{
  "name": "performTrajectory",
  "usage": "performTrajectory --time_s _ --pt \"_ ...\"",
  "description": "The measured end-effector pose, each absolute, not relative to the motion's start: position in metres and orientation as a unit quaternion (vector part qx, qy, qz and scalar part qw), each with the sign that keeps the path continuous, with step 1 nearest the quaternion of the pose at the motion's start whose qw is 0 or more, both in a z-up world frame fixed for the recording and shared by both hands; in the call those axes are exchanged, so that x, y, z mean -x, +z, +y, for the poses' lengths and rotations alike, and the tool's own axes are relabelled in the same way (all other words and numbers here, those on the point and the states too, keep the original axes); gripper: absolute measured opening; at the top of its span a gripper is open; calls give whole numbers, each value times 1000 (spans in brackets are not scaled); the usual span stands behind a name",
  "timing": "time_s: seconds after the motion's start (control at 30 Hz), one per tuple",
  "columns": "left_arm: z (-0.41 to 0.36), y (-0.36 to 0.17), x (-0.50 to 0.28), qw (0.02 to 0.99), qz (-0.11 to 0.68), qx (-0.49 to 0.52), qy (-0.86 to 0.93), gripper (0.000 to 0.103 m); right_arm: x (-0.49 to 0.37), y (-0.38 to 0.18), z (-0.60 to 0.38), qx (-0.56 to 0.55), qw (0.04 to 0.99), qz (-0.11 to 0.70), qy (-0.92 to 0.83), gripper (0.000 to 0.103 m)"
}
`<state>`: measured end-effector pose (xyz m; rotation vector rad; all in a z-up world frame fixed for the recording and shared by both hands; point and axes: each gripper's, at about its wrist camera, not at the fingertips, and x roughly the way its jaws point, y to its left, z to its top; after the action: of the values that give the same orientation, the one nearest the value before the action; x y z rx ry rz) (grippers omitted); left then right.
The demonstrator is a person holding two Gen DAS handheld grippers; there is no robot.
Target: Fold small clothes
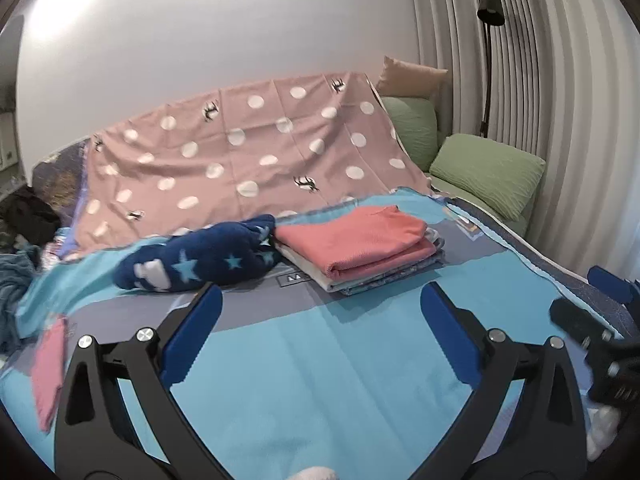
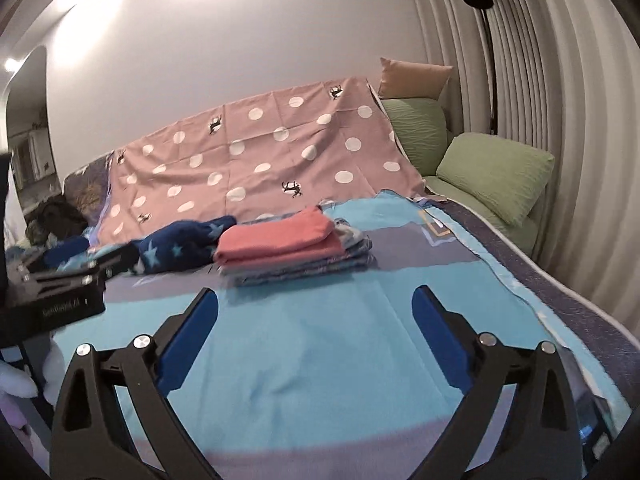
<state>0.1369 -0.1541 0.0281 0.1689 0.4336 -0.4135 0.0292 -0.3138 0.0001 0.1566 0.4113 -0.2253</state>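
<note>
Both grippers hung over the blue bedspread [image 1: 320, 360] with jaws spread wide and nothing between them: the left gripper [image 1: 320, 300] and the right gripper [image 2: 314, 298] each touched no cloth. Ahead lay the folded stack [image 1: 356, 252], pink on top, its long side running left to right. Beside its left end, touching it, sat the starred navy garment [image 1: 200, 260], bunched.
</note>
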Motion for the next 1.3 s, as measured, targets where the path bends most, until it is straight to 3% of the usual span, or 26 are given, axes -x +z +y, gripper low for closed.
performTrajectory --time_s 0.63,1.3 --pt "-103 54 -23 957 223 -96 -160 101 44 26 -265 -94 958 240 -127 101" --pt "-91 52 1 954 237 -88 -160 101 57 24 -251 -95 954 256 -124 101"
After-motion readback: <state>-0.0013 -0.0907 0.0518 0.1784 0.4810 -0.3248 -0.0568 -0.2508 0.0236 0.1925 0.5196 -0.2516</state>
